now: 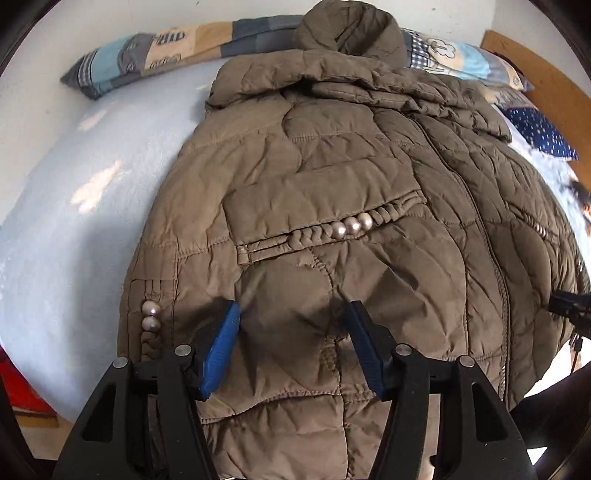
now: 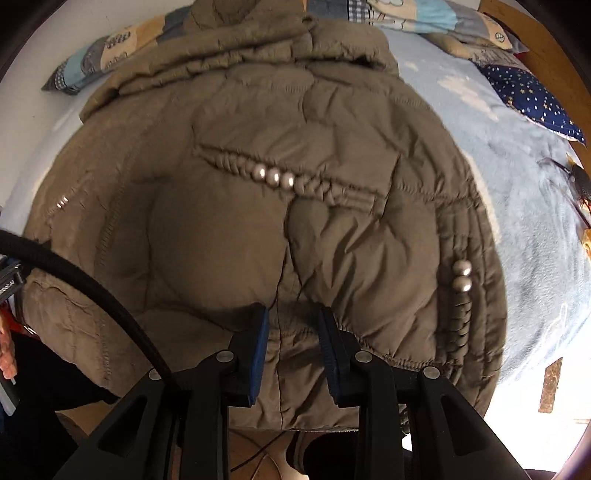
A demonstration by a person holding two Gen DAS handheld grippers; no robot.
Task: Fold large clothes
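Both grippers, left gripper [image 1: 291, 314] and right gripper [image 2: 293, 317], hover unclenched, holding nothing, above the padded jacket [image 1: 332, 184], whose slippery bulk could, I judge, spring from shallow pinches.

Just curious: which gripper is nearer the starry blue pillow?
Right. The right gripper hangs over the jacket half beside the pillow; the left gripper over the far half.

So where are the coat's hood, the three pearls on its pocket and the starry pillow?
hood [image 1: 347, 27]: left wrist view, on its puffed top.
three pearls [image 2: 274, 176]: right wrist view, on the middle pearl.
starry pillow [image 2: 532, 98]: right wrist view, on its blue cover.
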